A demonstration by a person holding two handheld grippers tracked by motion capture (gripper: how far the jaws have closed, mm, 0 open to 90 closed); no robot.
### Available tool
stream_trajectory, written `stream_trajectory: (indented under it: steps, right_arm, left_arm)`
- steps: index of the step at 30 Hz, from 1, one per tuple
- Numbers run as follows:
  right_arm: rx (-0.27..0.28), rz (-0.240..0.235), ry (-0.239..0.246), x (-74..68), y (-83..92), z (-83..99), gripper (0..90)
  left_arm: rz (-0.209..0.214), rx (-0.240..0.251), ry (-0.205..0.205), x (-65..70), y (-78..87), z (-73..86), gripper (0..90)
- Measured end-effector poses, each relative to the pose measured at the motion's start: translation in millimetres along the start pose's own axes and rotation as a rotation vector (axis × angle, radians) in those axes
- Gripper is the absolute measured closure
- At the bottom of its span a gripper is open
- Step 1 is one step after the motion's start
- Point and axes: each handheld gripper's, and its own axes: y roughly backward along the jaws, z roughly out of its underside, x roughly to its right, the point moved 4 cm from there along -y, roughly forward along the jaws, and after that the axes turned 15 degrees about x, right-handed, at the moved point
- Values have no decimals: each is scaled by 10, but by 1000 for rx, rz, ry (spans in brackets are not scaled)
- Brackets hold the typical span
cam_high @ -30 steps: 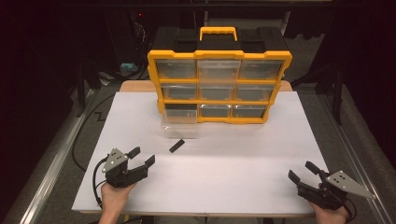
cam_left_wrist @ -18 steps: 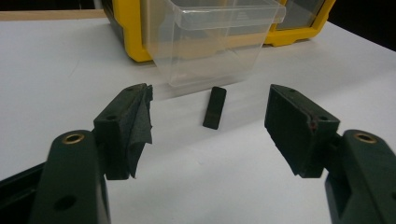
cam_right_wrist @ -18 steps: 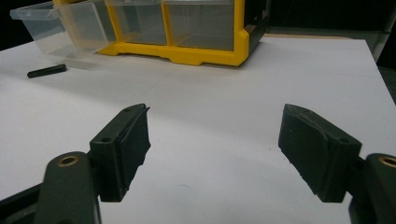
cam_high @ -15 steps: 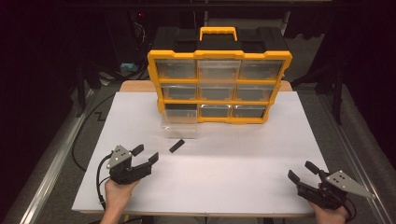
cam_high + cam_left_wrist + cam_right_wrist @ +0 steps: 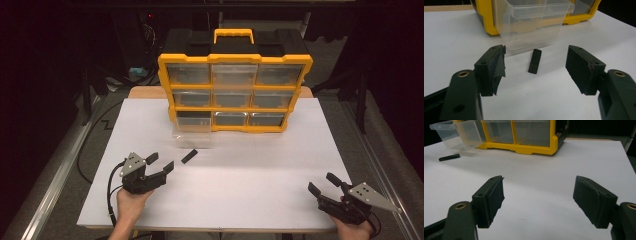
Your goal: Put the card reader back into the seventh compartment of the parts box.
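Left gripper (image 5: 160,162) has crept forward toward the small black bar (image 5: 188,157) since a second ago; right gripper (image 5: 326,183) sits about where it was, near the table's right front corner. Left jaws wide apart, holding nothing, bar lies flat on the white table (image 5: 260,170) just ahead of them, between the jaw lines in the left gripper view. Right jaws also wide apart, empty. Clear drawer (image 5: 192,133) pulled out of the yellow organizer (image 5: 235,85), bottom left slot, resting on the table just behind the bar.
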Motion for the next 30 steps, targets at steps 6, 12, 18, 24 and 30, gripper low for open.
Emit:
stream_trajectory:
  steps: [6,12,18,24,30]
  right_arm:
    - [0,0,-2,-2,1,0,248]
    - [1,0,2,1,1,-1,248]
    - [-1,0,2,1,2,0,248]
    - [-5,4,-4,-3,2,2,248]
    - [-6,3,-2,0,1,3,248]
  left_arm:
    - [6,-6,-6,19,-55,-15,324]
    - [11,-14,-14,44,-126,-51,329]
    - [16,-26,-18,73,-208,-73,336]
    - [16,-68,-34,94,-294,-82,342]
    - [0,-135,-25,111,-378,-117,362]
